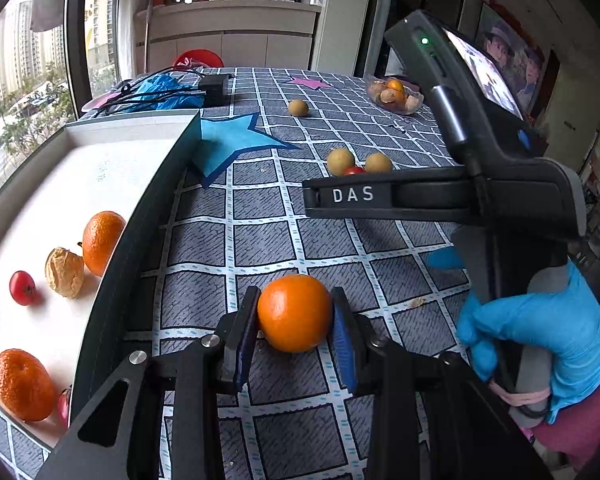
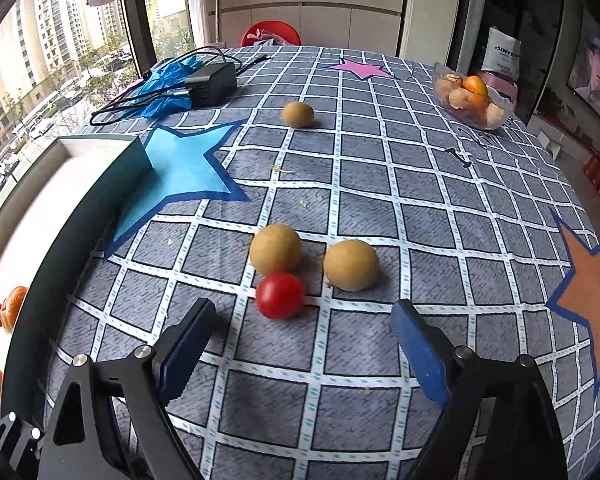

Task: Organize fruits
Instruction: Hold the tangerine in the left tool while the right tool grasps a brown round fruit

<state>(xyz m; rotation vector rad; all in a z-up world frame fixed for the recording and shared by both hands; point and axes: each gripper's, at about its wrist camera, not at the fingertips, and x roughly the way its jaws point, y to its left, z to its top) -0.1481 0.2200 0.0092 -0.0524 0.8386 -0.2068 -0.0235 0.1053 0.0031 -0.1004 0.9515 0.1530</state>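
My left gripper is shut on an orange, held just above the checked tablecloth to the right of the white tray. The tray holds two oranges, a wrinkled brown fruit and a small red fruit. My right gripper stands open. A red fruit lies just ahead of its fingertips, left of centre, touching neither pad. Two round brown fruits lie right behind the red one. A third brown fruit sits farther back.
A glass bowl with more fruit stands at the far right of the table. A black power adapter with cables and a blue plastic bag lie at the far left. A blue-gloved hand holds the right gripper's handle.
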